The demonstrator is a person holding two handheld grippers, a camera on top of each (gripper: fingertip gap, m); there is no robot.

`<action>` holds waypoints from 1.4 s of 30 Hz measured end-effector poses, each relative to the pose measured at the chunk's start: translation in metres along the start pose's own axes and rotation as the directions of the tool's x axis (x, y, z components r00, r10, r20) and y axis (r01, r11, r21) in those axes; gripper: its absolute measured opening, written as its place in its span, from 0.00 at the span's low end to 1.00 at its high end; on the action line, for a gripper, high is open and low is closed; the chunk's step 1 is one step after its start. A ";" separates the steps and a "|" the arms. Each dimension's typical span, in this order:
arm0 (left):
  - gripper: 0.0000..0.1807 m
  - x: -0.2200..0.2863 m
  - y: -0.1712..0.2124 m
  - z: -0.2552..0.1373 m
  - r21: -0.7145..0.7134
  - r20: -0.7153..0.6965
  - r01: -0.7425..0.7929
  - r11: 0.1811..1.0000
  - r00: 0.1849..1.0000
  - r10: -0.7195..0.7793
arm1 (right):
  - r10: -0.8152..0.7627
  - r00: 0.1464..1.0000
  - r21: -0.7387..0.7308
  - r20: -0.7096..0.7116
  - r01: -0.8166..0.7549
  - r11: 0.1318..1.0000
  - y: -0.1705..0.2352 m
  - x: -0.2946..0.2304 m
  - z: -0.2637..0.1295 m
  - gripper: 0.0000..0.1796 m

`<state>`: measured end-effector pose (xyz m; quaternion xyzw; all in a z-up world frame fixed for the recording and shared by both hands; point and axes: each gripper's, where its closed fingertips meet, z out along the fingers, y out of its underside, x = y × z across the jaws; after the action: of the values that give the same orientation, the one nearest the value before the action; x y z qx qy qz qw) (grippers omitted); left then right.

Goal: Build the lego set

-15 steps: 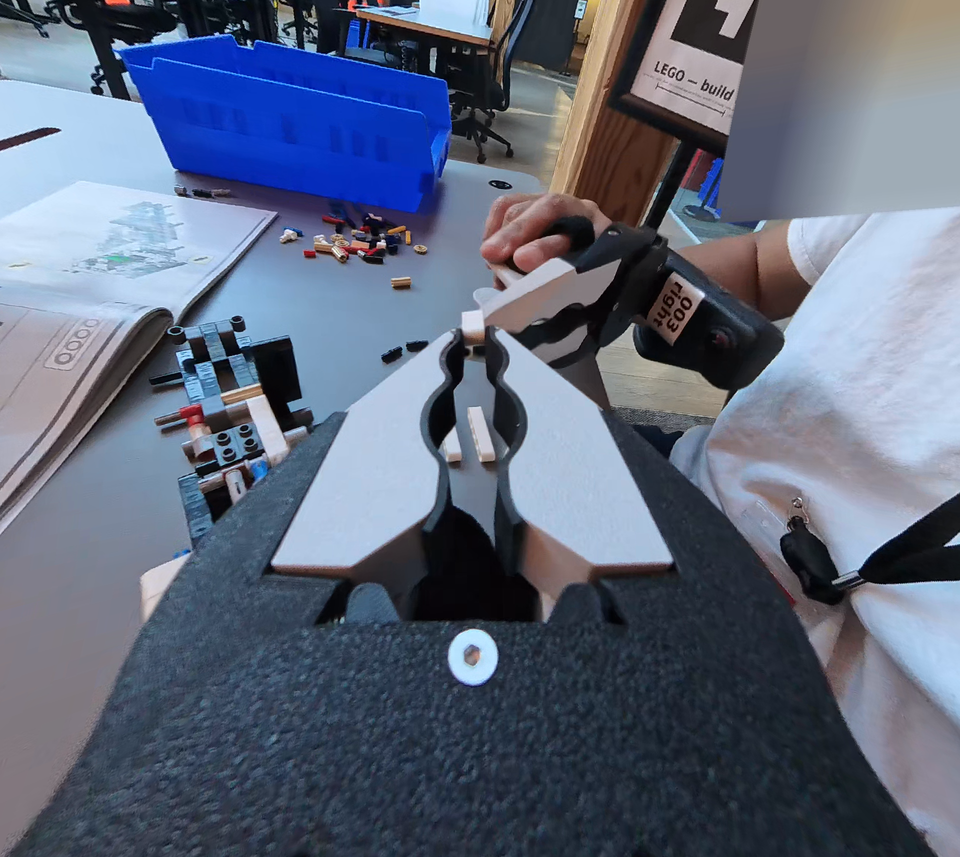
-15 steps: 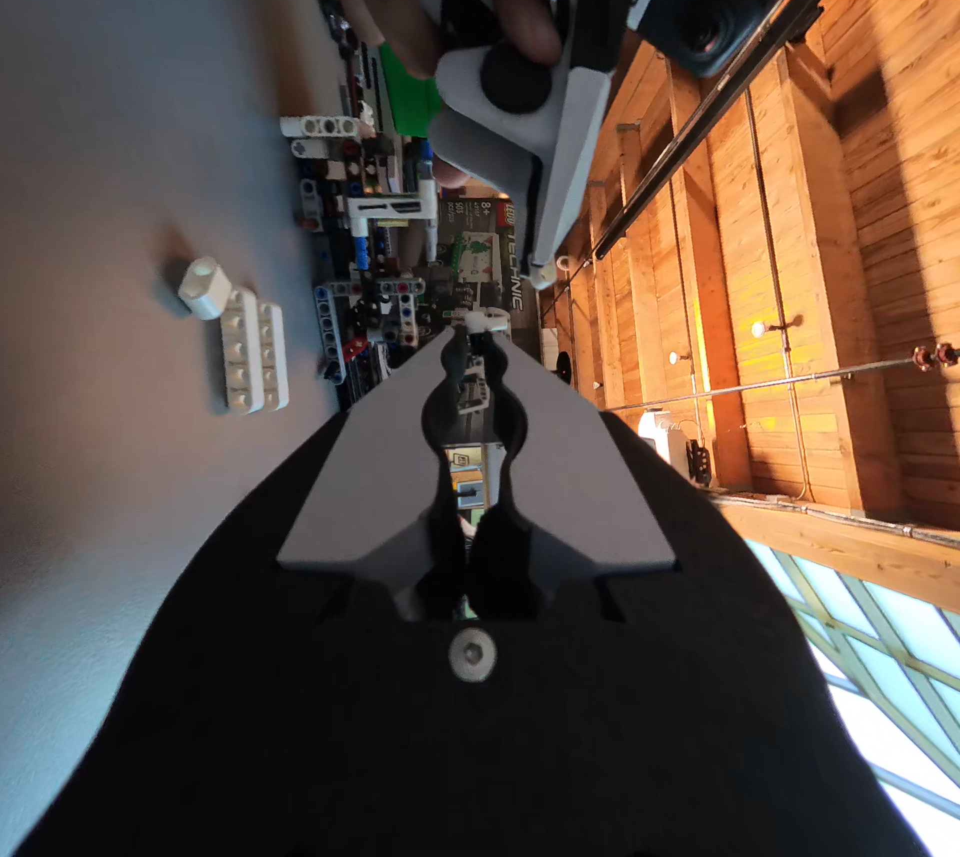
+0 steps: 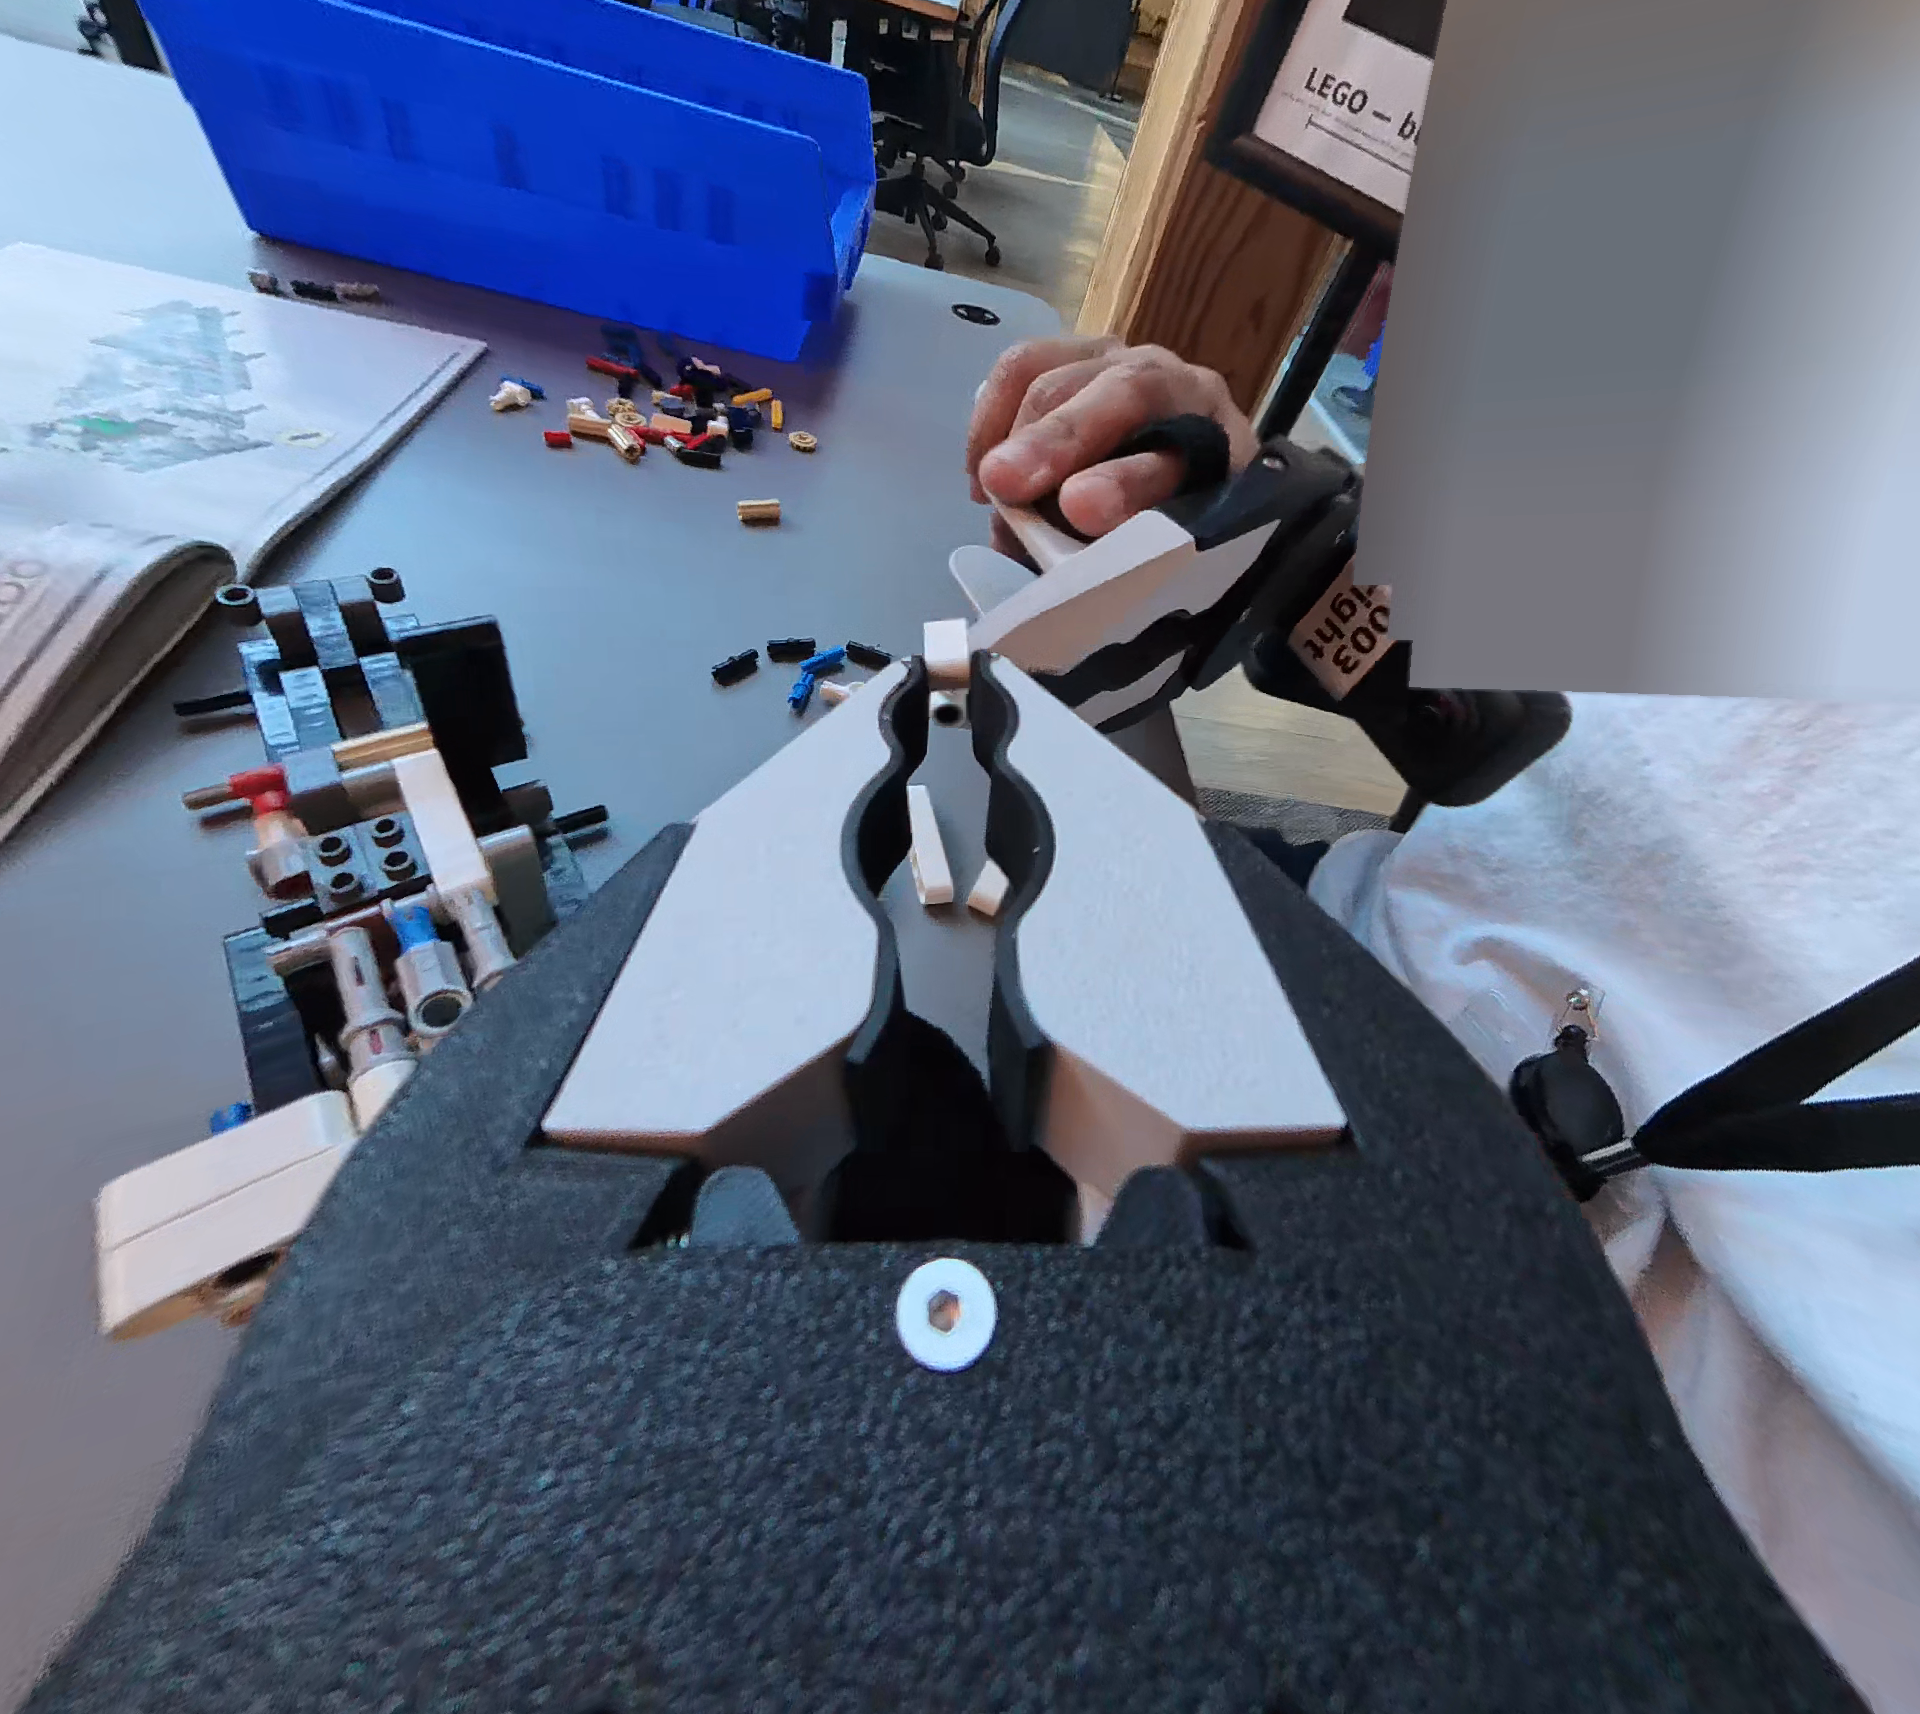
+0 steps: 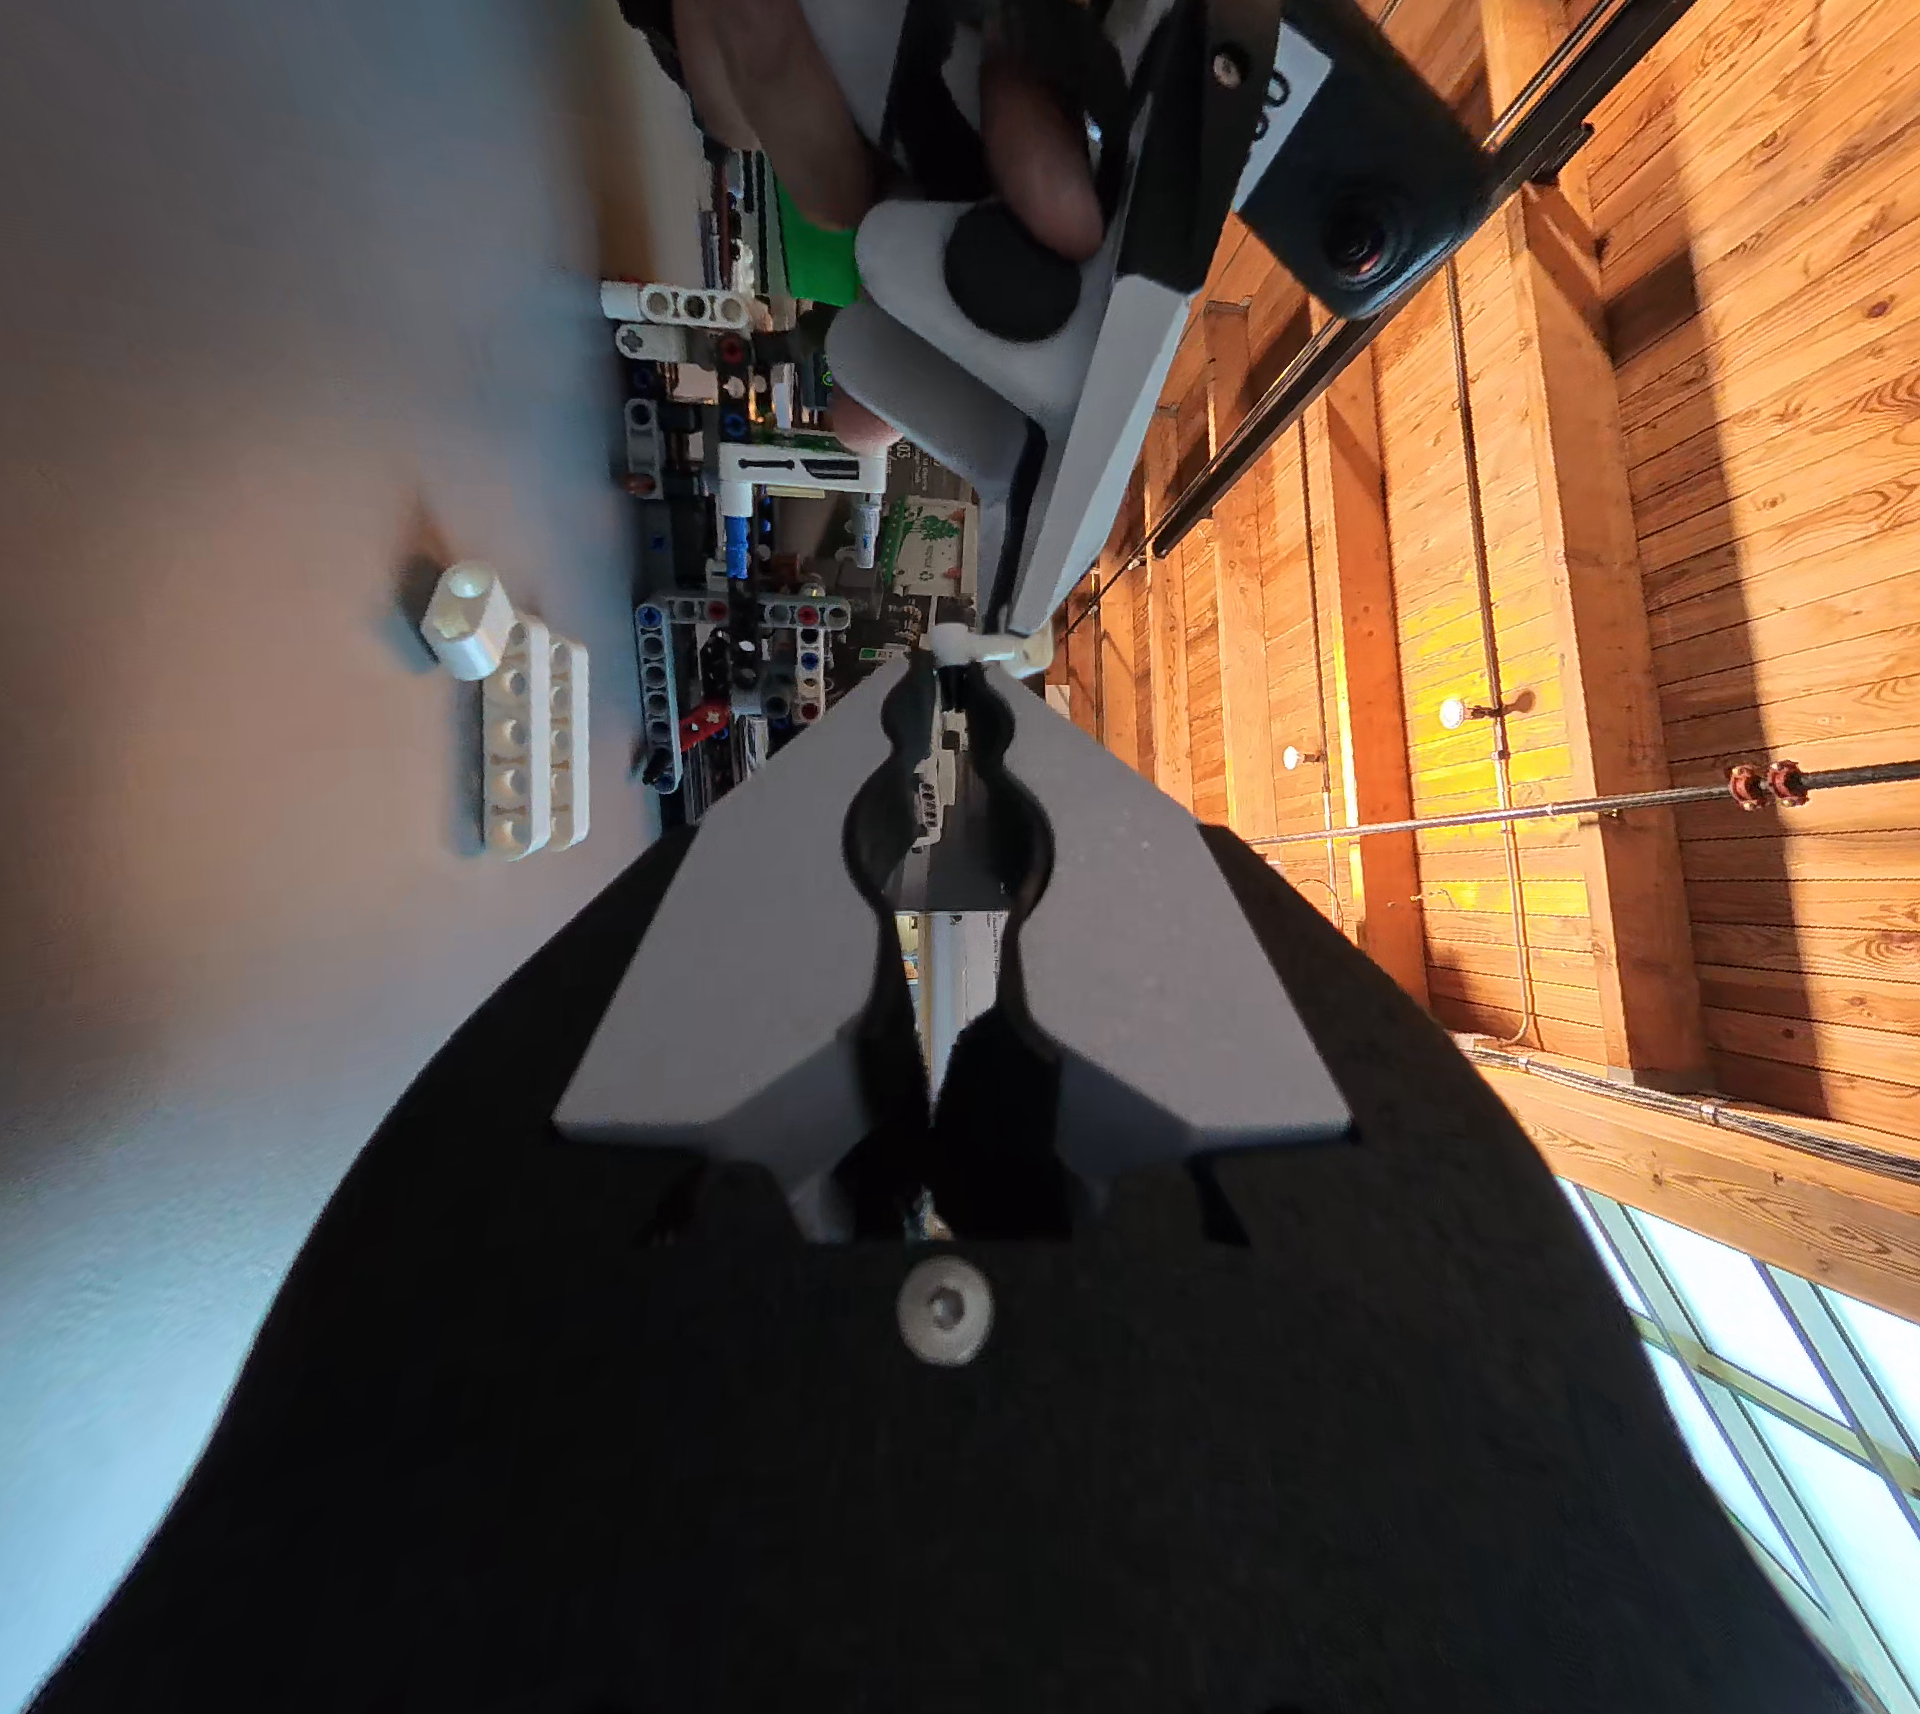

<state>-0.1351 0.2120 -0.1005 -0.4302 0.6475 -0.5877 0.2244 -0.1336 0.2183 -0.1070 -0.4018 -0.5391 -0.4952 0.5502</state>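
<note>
The grey counter [image 3: 582, 584] carries everything I work with. At its far side stands a blue plastic bin [image 3: 540, 137], and to the left lies an open instruction booklet [image 3: 177, 417]. Just beside the booklet, near my left gripper's body, sits the partly built lego model [image 3: 374, 791], a dark block of black and grey beams with tan, red and blue pins sticking out (its near end is hidden under the gripper housing). Between the bin and the model a loose scatter of small pieces [image 3: 665, 423] lies on the counter, and a few black and blue pins [image 3: 800, 662] rest closer to me.

My left gripper [image 3: 948, 685] is closed on a small white lego connector [image 3: 948, 648], pinched at its very tips above the counter. My right gripper [image 3: 987, 641] comes in from the right, a hand [image 3: 1081, 428] wrapped round its handle, and its tips meet the same small piece; they are narrowed onto a white pin [image 4: 961, 648] that touches the connector. In the right wrist view, which is rolled on its side, the tip of the left gripper [image 4: 1013, 625] reaches that spot from above.

Two white lego beams [image 4: 535, 739] lie side by side on the counter, with a short white connector [image 4: 468, 620] touching one end. In the left wrist view they show through the gap between my fingers.
</note>
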 end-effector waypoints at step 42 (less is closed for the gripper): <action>0.03 0.015 0.063 0.021 -0.345 -0.048 -0.423 0.838 0.899 0.435 | 0.747 0.171 -0.354 0.643 -0.798 0.488 -0.032 -0.048 -0.042 0.02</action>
<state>-0.1451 0.1840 -0.1615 -0.3163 0.8168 -0.3921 0.2812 -0.1533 0.1764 -0.1619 -0.7596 -0.4447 0.0771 0.4684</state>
